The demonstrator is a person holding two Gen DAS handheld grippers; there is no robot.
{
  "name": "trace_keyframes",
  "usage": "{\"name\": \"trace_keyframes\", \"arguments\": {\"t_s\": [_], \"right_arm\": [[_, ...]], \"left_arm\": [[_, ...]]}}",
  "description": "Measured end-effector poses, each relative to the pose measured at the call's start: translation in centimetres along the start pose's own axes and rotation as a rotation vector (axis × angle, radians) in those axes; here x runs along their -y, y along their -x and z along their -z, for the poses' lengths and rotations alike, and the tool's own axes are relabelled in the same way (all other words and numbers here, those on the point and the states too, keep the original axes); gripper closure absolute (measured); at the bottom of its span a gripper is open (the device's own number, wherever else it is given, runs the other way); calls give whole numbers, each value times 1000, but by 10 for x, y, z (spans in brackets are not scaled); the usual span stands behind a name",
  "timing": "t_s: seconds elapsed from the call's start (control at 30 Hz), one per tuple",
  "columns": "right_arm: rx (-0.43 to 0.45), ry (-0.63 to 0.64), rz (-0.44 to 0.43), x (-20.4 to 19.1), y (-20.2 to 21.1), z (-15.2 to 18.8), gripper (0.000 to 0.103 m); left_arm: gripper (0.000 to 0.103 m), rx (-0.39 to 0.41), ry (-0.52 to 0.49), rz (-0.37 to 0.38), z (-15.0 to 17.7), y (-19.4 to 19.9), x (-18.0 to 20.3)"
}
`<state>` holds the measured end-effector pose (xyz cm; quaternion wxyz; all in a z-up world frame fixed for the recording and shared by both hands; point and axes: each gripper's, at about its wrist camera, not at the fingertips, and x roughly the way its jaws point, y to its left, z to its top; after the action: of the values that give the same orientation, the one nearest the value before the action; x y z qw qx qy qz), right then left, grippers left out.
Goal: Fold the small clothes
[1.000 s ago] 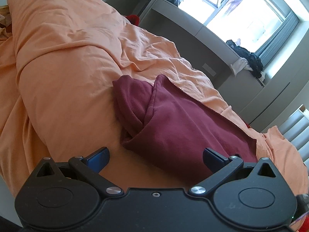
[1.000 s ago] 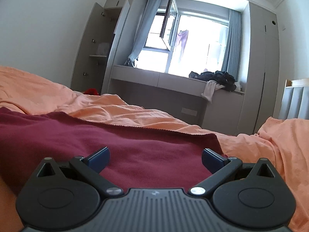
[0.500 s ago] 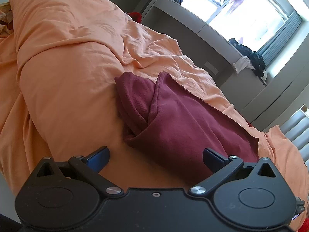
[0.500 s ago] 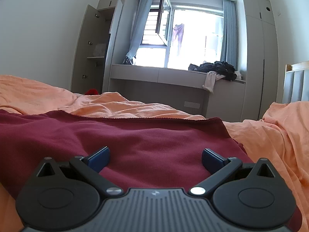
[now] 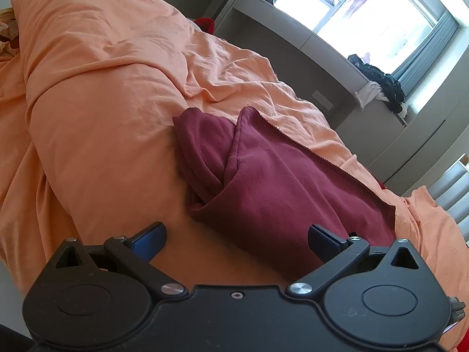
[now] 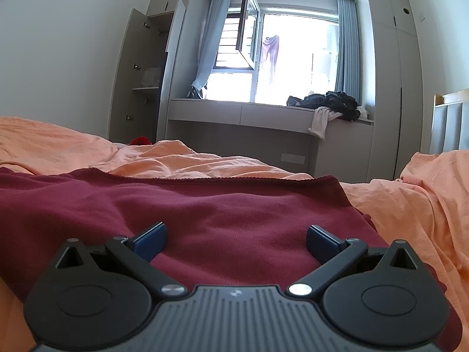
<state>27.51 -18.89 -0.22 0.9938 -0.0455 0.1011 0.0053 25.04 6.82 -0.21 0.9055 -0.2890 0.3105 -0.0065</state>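
A dark red garment [image 5: 278, 187] lies folded on the orange bedsheet [image 5: 102, 135], with a bunched fold at its left end. My left gripper [image 5: 236, 240] hovers open over the garment's near left corner, nothing between its blue fingertips [image 5: 149, 236]. In the right wrist view the same red garment [image 6: 222, 214] spreads flat ahead, its hemmed far edge straight. My right gripper [image 6: 236, 238] is low over the cloth, open and empty, with its fingertips [image 6: 321, 240] wide apart.
Rumpled orange bedding [image 6: 187, 161] surrounds the garment. A grey window bench [image 6: 263, 117] carries a pile of dark clothes [image 6: 328, 102]. An open wardrobe [image 6: 146, 82] stands at the left, a headboard [image 6: 448, 120] at the right. A red item [image 6: 140, 140] lies beyond the bed.
The left gripper has drawn back slightly from the garment. The right view has lifted and pulled back, so more of the garment's flat top and right corner shows. Both stay open.
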Motion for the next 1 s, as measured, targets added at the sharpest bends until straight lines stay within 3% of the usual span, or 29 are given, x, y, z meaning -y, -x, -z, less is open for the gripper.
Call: {"name": "trace_keyframes", "arguments": {"t_s": [0.43,0.6,0.77,0.87,1.0], "right_arm": [[11,-7,1,0,-1,2,0],[11,-11,6,-1,0,3,0],[-1,-27,12,-1,1,2,0],[2,-37,11,-1,2,3,0],[3,-47,17,-2,2,4,0]], "left_arm": [[1,-24,19,7,0,-3,-1],[1,-95,-13,90,-2,-12,0],[1,-59,-27,114,0,-11,5],[1,-39,-84,157,3,-11,15],[1,-82,-118,142,3,-24,25]]}}
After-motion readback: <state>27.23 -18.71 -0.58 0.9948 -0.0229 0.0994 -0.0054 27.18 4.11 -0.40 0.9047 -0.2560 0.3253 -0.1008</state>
